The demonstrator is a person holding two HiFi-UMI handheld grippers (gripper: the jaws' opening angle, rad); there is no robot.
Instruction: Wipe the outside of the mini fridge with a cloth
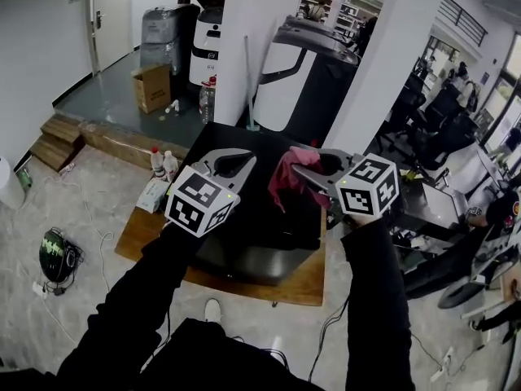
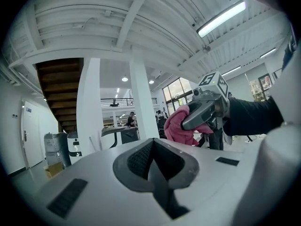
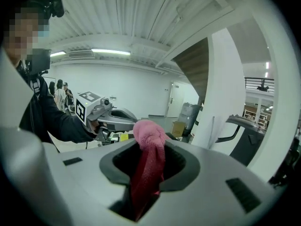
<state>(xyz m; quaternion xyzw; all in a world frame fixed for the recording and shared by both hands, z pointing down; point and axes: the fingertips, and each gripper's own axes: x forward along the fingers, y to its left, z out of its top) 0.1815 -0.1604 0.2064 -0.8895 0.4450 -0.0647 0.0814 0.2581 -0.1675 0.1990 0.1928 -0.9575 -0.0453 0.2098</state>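
Cloth (image 3: 149,161), fuzzy pink, hangs pinched in the right gripper (image 1: 303,168); the left gripper (image 2: 154,147) sits closed, empty. Only the head view shows the glossy black fridge (image 1: 260,251).

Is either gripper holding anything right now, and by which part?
The right gripper holds the pink terry cloth, pinched on a bunched fold, with a wad poking past the jaws. The left gripper has its jaws together on nothing.

cloth (image 1: 285,182) between the jaws of the right gripper (image 1: 303,165), left gripper (image 1: 241,164) just to its left, mini fridge (image 1: 260,230) below both, on wooden board (image 1: 281,288), bottles (image 1: 164,164) left of left gripper
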